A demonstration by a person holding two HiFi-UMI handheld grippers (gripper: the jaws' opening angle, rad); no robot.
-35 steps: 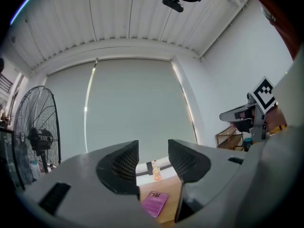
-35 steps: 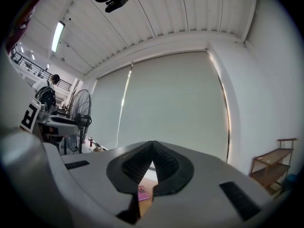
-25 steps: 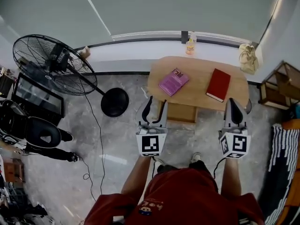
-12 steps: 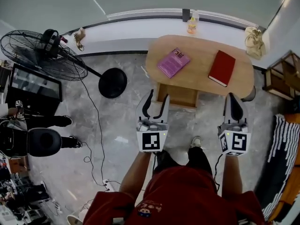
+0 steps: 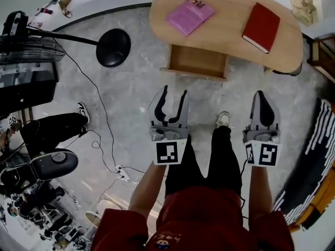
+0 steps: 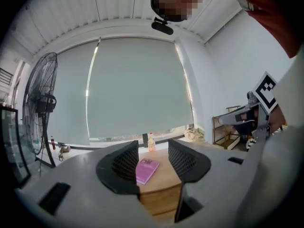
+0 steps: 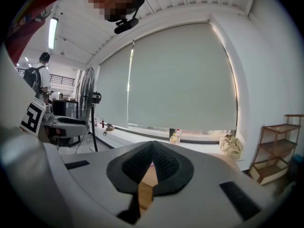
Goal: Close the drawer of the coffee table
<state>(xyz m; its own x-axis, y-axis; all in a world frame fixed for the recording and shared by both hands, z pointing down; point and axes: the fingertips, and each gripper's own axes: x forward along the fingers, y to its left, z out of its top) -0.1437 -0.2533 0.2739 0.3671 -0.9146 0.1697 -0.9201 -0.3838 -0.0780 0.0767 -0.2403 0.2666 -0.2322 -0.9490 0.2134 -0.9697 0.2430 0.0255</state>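
While the drawer point(image 5: 198, 61) stands open under the table point(image 5: 230, 33), I hold my left gripper point(image 5: 173, 93) spread and empty, right gripper point(image 5: 261, 98) closed.

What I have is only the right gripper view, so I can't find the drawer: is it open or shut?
Observer: Open. The head view shows the drawer pulled out from under the coffee table, toward the person.
Operator: Could the left gripper take hold of it as it is?
Observer: The left gripper has its fingers apart with nothing between them.
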